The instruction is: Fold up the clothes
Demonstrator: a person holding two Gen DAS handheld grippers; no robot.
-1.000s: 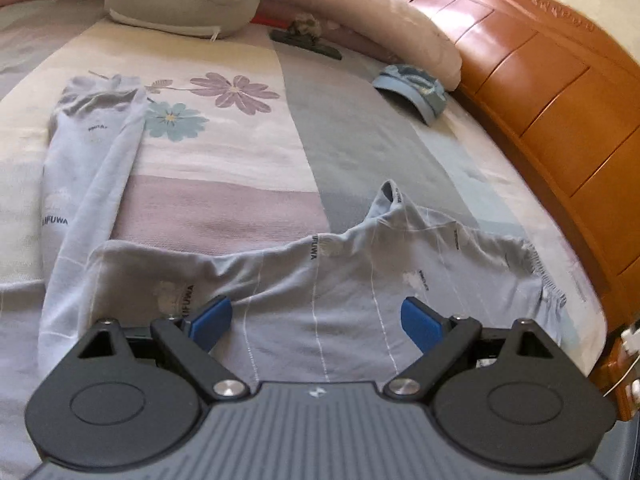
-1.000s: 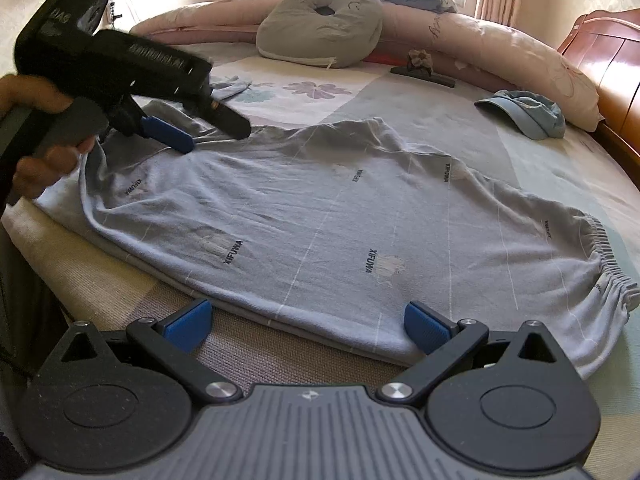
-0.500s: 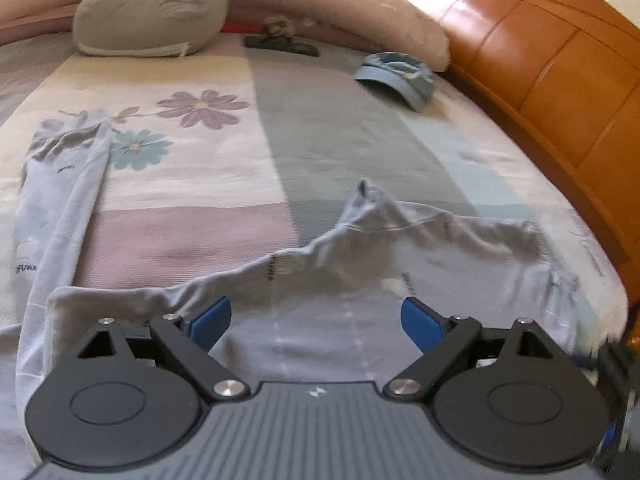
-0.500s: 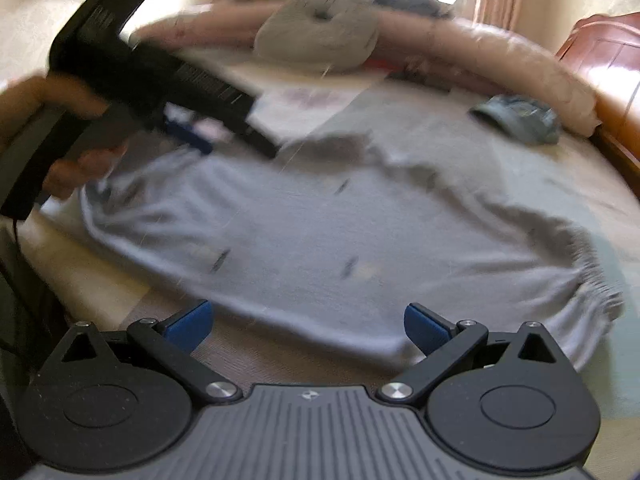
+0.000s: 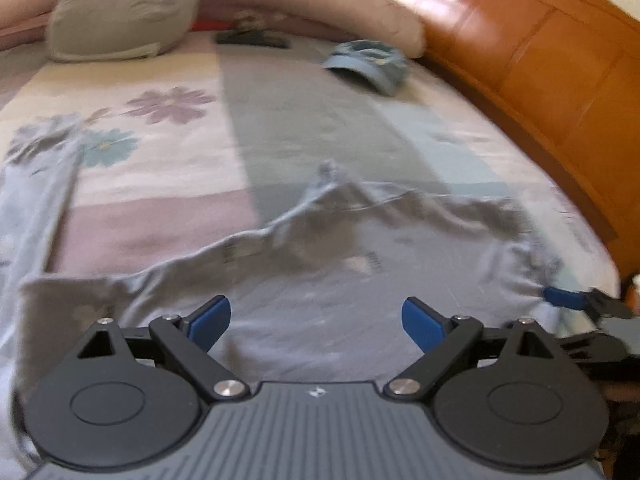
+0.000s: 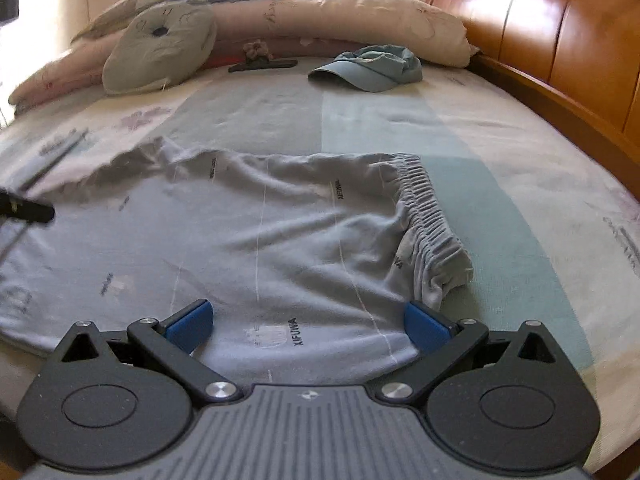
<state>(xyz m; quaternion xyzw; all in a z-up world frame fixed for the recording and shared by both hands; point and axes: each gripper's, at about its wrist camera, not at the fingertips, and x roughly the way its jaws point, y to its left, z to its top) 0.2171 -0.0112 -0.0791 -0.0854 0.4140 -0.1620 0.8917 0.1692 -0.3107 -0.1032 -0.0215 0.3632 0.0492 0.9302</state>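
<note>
Left gripper (image 5: pixel 316 318) and right gripper (image 6: pixel 308 324), each with blue pads spread wide apart and holding nothing, above the near edge of grey-blue trousers (image 6: pixel 256 236). The trousers lie flat across the bed (image 6: pixel 500 184), elastic waistband (image 6: pixel 428 216) to the right. Beyond: a blue cap (image 6: pixel 368 68), a grey cushion (image 6: pixel 160 56), a long pink pillow (image 6: pixel 360 16) and a wooden headboard (image 6: pixel 560 32).

left wrist: low, close | right wrist: same | shared: trousers (image 5: pixel 320 280), cap (image 6: pixel 368 68)
</note>
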